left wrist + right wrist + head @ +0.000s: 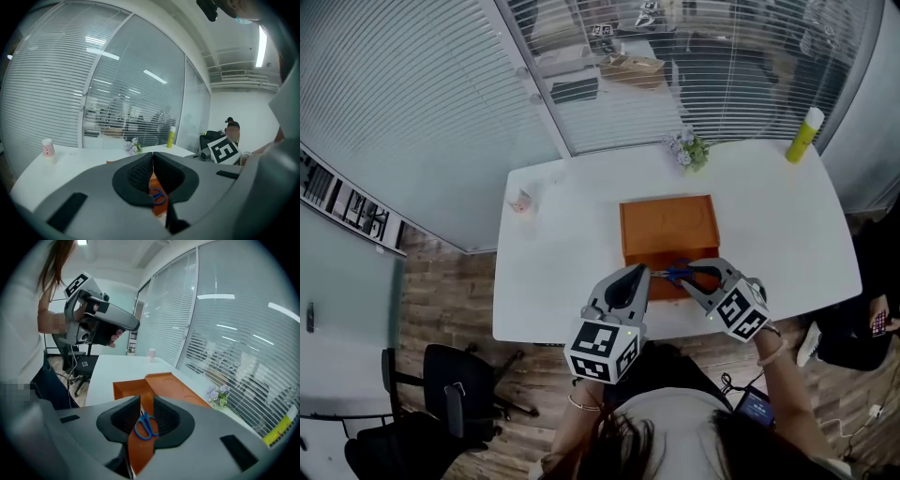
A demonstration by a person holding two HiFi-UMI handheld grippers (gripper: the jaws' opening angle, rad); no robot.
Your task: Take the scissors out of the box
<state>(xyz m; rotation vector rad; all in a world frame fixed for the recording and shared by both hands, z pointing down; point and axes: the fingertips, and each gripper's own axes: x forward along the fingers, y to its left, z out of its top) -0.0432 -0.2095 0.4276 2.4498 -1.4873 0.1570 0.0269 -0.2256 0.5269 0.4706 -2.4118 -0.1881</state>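
An orange box lies open on the white table, its tray pulled toward me. Blue-handled scissors lie in the tray. My right gripper points down at them from the right. In the right gripper view the jaws of the right gripper stand apart, and the scissors show in the gap without the pads pressing on them. My left gripper is shut at the tray's left side. In the left gripper view the left gripper shows a blue handle below its closed tips.
A small flower pot and a yellow bottle stand at the table's far edge, a small pink figure at the far left. Glass walls with blinds close the back. An office chair stands on the floor left; a seated person is at the right.
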